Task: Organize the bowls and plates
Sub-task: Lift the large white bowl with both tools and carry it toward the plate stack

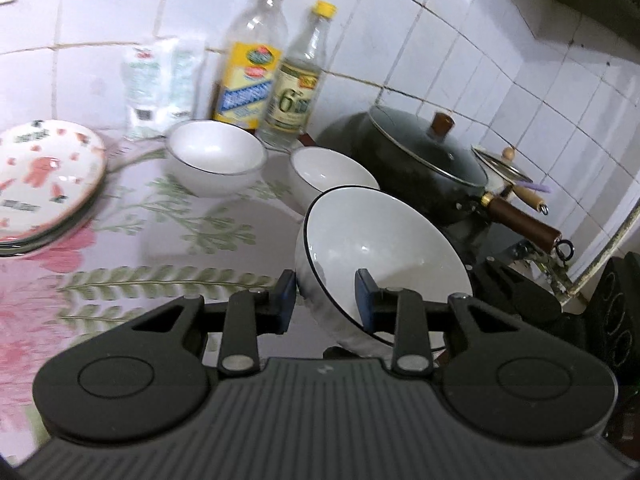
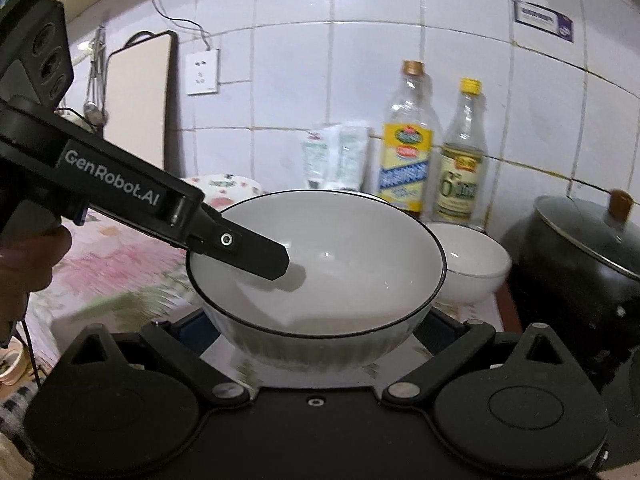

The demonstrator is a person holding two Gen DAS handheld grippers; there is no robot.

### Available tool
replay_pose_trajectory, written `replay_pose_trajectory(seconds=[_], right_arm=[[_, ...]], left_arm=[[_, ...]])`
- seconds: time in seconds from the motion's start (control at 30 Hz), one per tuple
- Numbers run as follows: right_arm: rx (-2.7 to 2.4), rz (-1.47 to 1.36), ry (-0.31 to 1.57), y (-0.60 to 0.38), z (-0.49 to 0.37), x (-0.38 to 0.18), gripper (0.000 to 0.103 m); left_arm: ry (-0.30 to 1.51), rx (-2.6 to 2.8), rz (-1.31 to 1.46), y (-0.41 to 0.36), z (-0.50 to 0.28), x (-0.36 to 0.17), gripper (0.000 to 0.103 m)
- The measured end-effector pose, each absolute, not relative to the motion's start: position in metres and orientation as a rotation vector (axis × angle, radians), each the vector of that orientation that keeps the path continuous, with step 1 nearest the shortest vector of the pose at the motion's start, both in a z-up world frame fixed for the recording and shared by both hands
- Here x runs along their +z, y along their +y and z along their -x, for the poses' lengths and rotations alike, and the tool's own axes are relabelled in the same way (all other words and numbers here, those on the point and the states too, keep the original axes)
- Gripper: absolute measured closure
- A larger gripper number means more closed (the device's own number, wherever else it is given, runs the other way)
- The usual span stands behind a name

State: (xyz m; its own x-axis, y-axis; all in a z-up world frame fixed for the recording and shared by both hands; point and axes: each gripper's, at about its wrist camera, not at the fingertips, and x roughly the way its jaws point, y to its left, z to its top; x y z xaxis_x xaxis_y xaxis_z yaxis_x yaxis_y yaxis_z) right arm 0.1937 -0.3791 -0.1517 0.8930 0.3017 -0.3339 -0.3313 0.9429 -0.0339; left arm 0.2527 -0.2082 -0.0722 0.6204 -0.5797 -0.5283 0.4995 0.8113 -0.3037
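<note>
My left gripper (image 1: 326, 296) is shut on the rim of a white bowl with a dark rim (image 1: 384, 248), one finger inside and one outside, holding it tilted above the counter. The same bowl (image 2: 332, 256) fills the right wrist view, with the left gripper's finger (image 2: 256, 254) reaching into it from the left. My right gripper (image 2: 316, 344) is open, its fingers spread wide to either side of the bowl's base. Two more white bowls (image 1: 216, 160) (image 1: 332, 172) stand on the counter behind. A stack of patterned plates (image 1: 44, 180) lies at the far left.
Two bottles (image 1: 250, 56) (image 1: 298, 80) and a white packet (image 1: 160, 84) stand against the tiled wall. A dark lidded pot (image 1: 424, 164) with a wooden handle sits at the right. A cutting board (image 2: 140, 108) leans on the wall. The counter has a floral cloth (image 1: 120, 264).
</note>
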Motion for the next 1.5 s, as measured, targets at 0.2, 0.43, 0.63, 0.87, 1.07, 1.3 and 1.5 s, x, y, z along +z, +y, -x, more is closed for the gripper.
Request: replay_pose_trajectory(seconds=[0.2, 0.43, 0.63, 0.87, 1.07, 1.3, 1.5], right_arm=[[0.385, 0.091, 0.324, -0.349, -0.195, -0.140, 0.001], [0.449, 0.102, 0.340, -0.320, -0.208, -0.139, 0.001], [0.475, 0.131, 0.353, -0.299, -0.228, -0.140, 0.001], [0.496, 0.194, 0.360, -0.284, -0.259, -0.144, 0.001], [0.514, 0.192, 0.383, -0.279, -0.281, -0.149, 0.001], [0.513, 0.189, 0.429, -0.280, -0.309, -0.164, 0.000], [0.504, 0.217, 0.462, -0.277, -0.321, -0.179, 0.000]], left_arm=[[0.634, -0.575, 0.158, -0.170, -0.243, -0.063, 0.072], [0.641, -0.517, 0.191, -0.135, -0.247, -0.068, 0.072], [0.657, -0.458, 0.225, -0.115, -0.264, -0.076, 0.072], [0.677, -0.407, 0.232, -0.104, -0.292, -0.085, 0.072], [0.696, -0.383, 0.217, -0.104, -0.313, -0.096, 0.072], [0.717, -0.387, 0.224, -0.104, -0.335, -0.106, 0.072], [0.742, -0.378, 0.225, -0.106, -0.347, -0.119, 0.072]])
